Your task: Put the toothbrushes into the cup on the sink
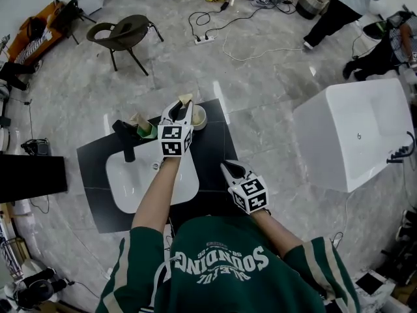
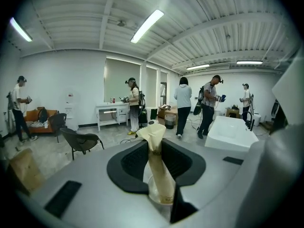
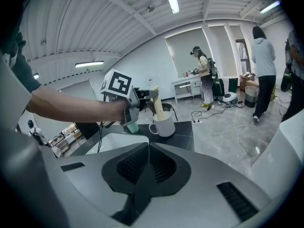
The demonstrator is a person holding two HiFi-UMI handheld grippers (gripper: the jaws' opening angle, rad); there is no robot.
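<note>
Toothbrush (image 2: 159, 170), beige paper-wrapped, gripped by left gripper (image 1: 178, 111), end in white ceramic cup (image 3: 165, 125) — placing; next: release cleanly; right gripper (image 1: 229, 168) closed, empty.

Dark chair (image 1: 125, 30), white bathtub (image 1: 355, 130)

Back of green shirt (image 1: 221, 266): large white print "SOUNDING", upside down in the head view. A smaller arched line beside it is too small to read. Paper sleeve of wrapped toothbrush (image 2: 159, 170): small dark print at mid-length and near the base, blurred, not legible.
</note>
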